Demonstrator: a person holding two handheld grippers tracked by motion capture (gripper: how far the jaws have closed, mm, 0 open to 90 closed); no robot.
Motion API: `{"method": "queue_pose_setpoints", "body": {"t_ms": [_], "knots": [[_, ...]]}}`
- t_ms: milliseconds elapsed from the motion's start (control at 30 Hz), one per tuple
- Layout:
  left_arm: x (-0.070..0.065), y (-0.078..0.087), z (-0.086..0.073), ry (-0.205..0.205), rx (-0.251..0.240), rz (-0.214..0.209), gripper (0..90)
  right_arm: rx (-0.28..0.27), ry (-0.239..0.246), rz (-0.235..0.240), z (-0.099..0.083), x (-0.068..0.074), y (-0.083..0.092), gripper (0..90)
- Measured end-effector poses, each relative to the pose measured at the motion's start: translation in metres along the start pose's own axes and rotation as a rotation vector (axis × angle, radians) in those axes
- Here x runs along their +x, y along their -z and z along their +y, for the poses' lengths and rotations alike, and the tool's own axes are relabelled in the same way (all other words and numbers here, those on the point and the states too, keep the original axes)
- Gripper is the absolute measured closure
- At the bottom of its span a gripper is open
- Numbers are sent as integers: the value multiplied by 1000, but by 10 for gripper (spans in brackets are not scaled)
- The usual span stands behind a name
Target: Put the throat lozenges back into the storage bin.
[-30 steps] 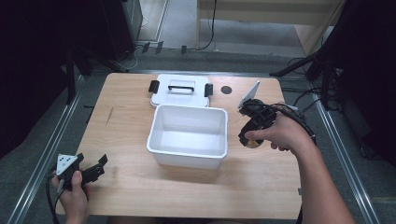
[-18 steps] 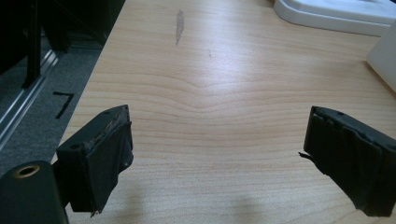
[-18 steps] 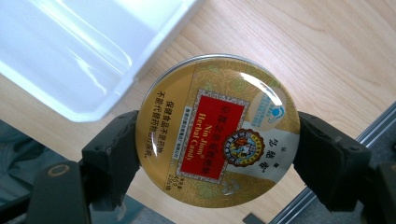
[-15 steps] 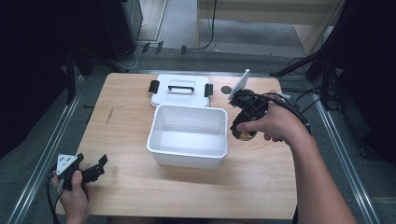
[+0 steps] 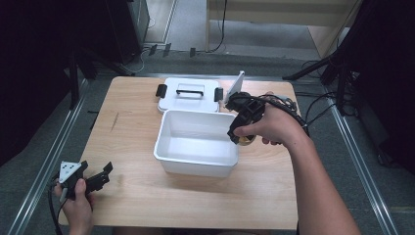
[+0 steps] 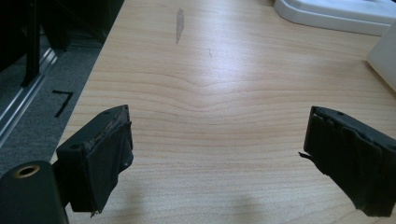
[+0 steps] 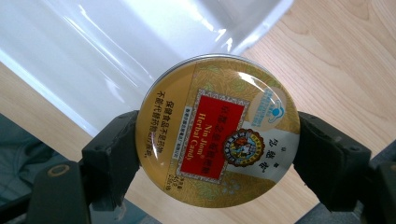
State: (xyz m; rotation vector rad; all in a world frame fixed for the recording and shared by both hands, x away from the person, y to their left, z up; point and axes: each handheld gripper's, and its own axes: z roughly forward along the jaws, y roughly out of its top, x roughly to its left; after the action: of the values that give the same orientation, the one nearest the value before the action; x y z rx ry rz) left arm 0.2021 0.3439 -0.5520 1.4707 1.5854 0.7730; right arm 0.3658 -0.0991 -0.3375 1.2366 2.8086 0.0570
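1. We see the right tongs (image 7: 217, 149) clamped on a round gold candy tin (image 7: 217, 130), both jaws pressing its rim.
2. The tin (image 5: 246, 140) hangs at the right edge of the white bin (image 5: 195, 142).
3. The left tongs (image 5: 100, 177) gape wide and empty over the surface (image 6: 224, 98), near its front-left corner.
4. The lid (image 5: 188, 95) lies behind the bin.

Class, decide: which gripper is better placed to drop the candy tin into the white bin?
Right. The right gripper already grips the candy tin beside the white bin; the left gripper is open, far off.
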Motion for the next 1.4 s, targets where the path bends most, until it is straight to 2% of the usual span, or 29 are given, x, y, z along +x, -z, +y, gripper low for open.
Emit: {"method": "queue_pose_setpoints", "body": {"t_ms": [433, 567, 600, 633, 667, 700, 733, 800, 900, 933, 1033, 1200, 1400], "knots": [[0, 0, 0, 2, -1, -6, 85, -1, 43, 9, 23, 20, -7, 209], [0, 0, 0, 3, 1, -7, 85, -2, 65, 11, 29, 26, -12, 208], [0, 0, 0, 3, 2, -6, 85, -5, 93, 0, 31, 28, -15, 208], [0, 0, 0, 4, 2, -6, 85, -5, 93, 0, 31, 28, -15, 208], [0, 0, 0, 5, 0, -5, 85, -24, 150, -6, 31, 31, -18, 208], [0, 0, 0, 5, 0, -6, 85, -24, 150, -6, 31, 31, -18, 208], [0, 0, 0, 5, 0, -6, 85, -28, 175, -4, 31, 32, -19, 208], [0, 0, 0, 5, 1, -5, 85, -62, 300, -7, 28, 35, -22, 208], [0, 0, 0, 6, 3, -7, 85, -87, 449, -21, 24, 39, -27, 208], [0, 0, 0, 5, 3, -7, 85, -87, 449, -21, 24, 39, -27, 208], [0, 0, 0, 4, 2, -7, 85, -88, 535, -27, 21, 40, -33, 208], [0, -1, 0, 4, 2, -7, 85, -88, 567, -27, 19, 40, -36, 208], [0, 0, 0, 4, 2, -7, 85, -91, 581, -23, 19, 38, -44, 208]]}}
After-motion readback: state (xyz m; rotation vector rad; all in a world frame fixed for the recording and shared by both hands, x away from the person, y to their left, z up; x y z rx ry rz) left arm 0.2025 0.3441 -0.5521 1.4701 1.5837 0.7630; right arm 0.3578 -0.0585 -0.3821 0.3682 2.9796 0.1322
